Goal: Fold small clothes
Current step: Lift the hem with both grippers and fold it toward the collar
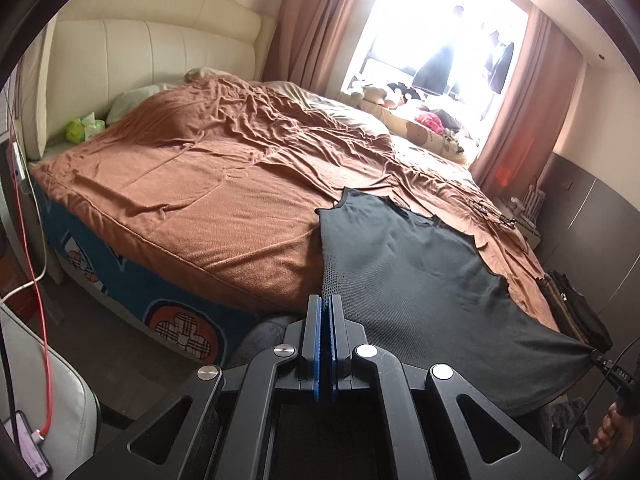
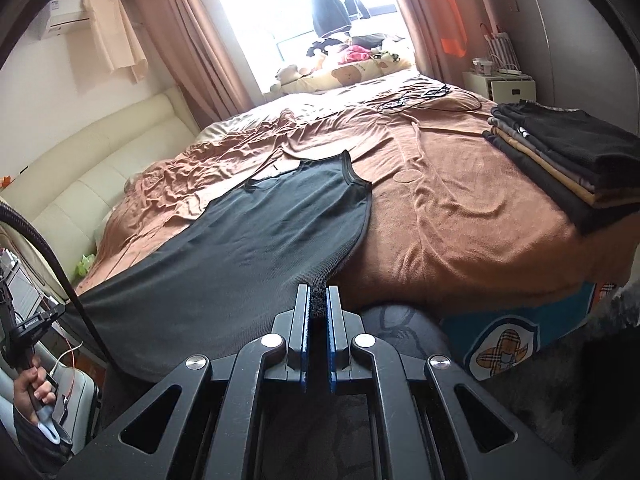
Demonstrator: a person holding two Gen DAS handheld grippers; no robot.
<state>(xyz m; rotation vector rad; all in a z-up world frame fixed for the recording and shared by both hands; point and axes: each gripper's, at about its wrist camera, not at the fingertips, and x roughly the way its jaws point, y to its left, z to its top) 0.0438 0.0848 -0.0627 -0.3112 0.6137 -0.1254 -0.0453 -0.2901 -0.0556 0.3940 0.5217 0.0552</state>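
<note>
A dark grey sleeveless top [image 1: 400, 256] [image 2: 260, 232] lies face up on the brown bed cover [image 1: 200, 184] [image 2: 460, 200]. Its neck points toward the window and its hem is stretched off the bed's near edge. My left gripper [image 1: 329, 300] is shut on one hem corner, with mesh fabric pinched between the blue pads. My right gripper [image 2: 319, 296] is shut on the other hem corner. Each gripper also shows in the other's view, the right gripper [image 1: 596, 354] at the cloth's far corner and the left gripper [image 2: 60, 310] above a hand on its handle.
A stack of folded dark and tan clothes [image 2: 560, 152] [image 1: 572, 304] sits on the bed's corner beside the top. Loose cables [image 2: 420, 96] lie farther up the cover. A white nightstand [image 2: 508, 84] stands by the wardrobe. A phone on a red cable [image 1: 40, 320] hangs left.
</note>
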